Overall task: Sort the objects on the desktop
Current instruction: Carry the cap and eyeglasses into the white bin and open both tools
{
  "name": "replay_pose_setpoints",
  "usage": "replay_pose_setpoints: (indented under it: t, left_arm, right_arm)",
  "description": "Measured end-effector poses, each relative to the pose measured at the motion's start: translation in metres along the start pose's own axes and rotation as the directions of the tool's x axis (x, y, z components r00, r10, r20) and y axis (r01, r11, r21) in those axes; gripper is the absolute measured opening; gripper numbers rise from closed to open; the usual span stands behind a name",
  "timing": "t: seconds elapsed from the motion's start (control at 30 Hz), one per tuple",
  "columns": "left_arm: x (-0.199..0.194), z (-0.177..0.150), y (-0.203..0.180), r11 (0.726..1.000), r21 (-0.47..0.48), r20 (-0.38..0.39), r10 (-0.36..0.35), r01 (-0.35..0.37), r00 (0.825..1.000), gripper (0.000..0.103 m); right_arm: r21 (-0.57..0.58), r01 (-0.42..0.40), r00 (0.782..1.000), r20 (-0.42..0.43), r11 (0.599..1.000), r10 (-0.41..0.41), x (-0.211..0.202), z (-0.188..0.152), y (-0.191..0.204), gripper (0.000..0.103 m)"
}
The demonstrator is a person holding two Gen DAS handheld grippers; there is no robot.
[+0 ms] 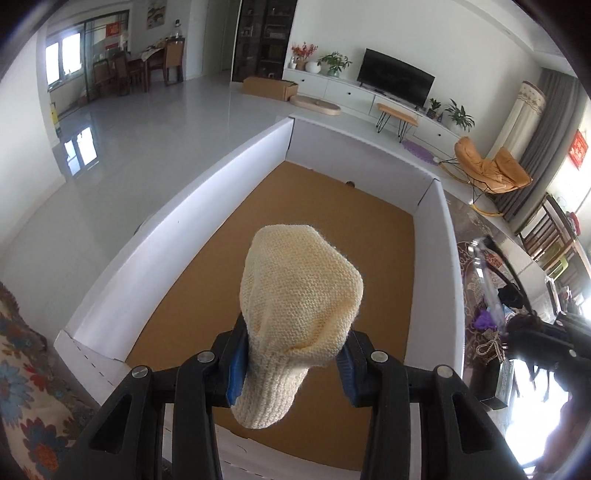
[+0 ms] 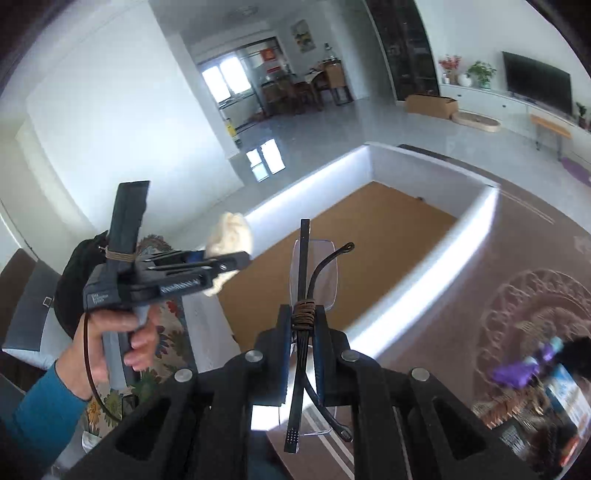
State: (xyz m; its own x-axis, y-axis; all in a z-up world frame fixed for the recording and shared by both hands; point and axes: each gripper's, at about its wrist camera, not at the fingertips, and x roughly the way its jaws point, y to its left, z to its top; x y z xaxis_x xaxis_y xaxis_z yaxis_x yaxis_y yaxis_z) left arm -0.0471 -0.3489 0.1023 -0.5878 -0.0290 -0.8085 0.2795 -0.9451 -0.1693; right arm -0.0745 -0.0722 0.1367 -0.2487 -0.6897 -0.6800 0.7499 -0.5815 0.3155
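Below both hands lies the white-walled box (image 1: 177, 236): my left gripper (image 1: 291, 363) pinches a knitted sock (image 1: 299, 295) above it, my right gripper (image 2: 301, 325) clamps rimless glasses (image 2: 314, 273) near its right wall.

Home living room: television (image 1: 396, 80), rocking chair (image 1: 487, 168), dining table (image 1: 147, 61).

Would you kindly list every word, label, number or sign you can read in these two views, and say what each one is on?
None can be read.
Left gripper: small white print on its body and finger, too small and blurred.
Red signs on the wall: characters too blurred.
Red poster by the far window: too small.
Packets on the table: print smeared.
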Motion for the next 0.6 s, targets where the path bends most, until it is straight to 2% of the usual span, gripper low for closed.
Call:
replay_pose_setpoints:
  t: [0.13,0.2,0.23,0.27,0.3,0.33,0.4,0.5,0.6]
  left_arm:
    - [0.021,-0.007,0.018,0.998,-0.037,-0.068,0.052,-0.055,0.996,0.048]
    - [0.031,-0.013,0.022,0.995,-0.060,-0.100,0.076,-0.083,0.992,0.064]
    - [0.033,-0.016,0.024,0.993,-0.070,-0.102,0.084,-0.091,0.991,0.071]
    - [0.033,-0.017,0.024,0.992,-0.076,-0.097,0.097,-0.105,0.991,0.084]
    - [0.031,-0.019,0.024,0.989,-0.082,-0.085,0.113,-0.120,0.990,0.090]
    - [0.029,-0.021,0.025,0.987,-0.090,-0.071,0.125,-0.131,0.990,0.093]
    - [0.028,-0.024,0.023,0.983,-0.097,-0.057,0.151,-0.156,0.987,0.096]
    - [0.016,-0.028,0.007,0.984,-0.091,-0.010,0.151,-0.152,0.988,0.096]
    - [-0.006,-0.037,-0.027,0.993,-0.027,0.062,0.115,-0.114,0.991,0.096]
  right_arm:
    - [-0.038,0.011,0.997,-0.070,0.999,-0.014,0.079,0.016,0.026,0.012]
    - [-0.005,0.007,0.994,-0.108,1.000,-0.007,0.105,0.015,0.025,0.014]
    - [0.007,0.006,0.992,-0.124,1.000,-0.005,0.114,0.013,0.024,0.020]
    - [0.012,0.006,0.991,-0.133,1.000,-0.004,0.119,0.011,0.023,0.027]
    - [0.013,0.012,0.991,-0.132,1.000,-0.010,0.122,0.009,0.022,0.053]
    - [0.011,0.024,0.992,-0.122,1.000,-0.023,0.121,0.007,0.022,0.078]
    - [-0.001,0.056,0.996,-0.065,0.998,-0.056,0.108,0.003,0.017,0.088]
    - [0.017,0.073,0.997,-0.013,0.997,-0.073,0.086,-0.001,0.005,0.090]
    - [0.060,0.080,0.991,0.103,0.995,-0.086,0.038,-0.019,-0.021,0.092]
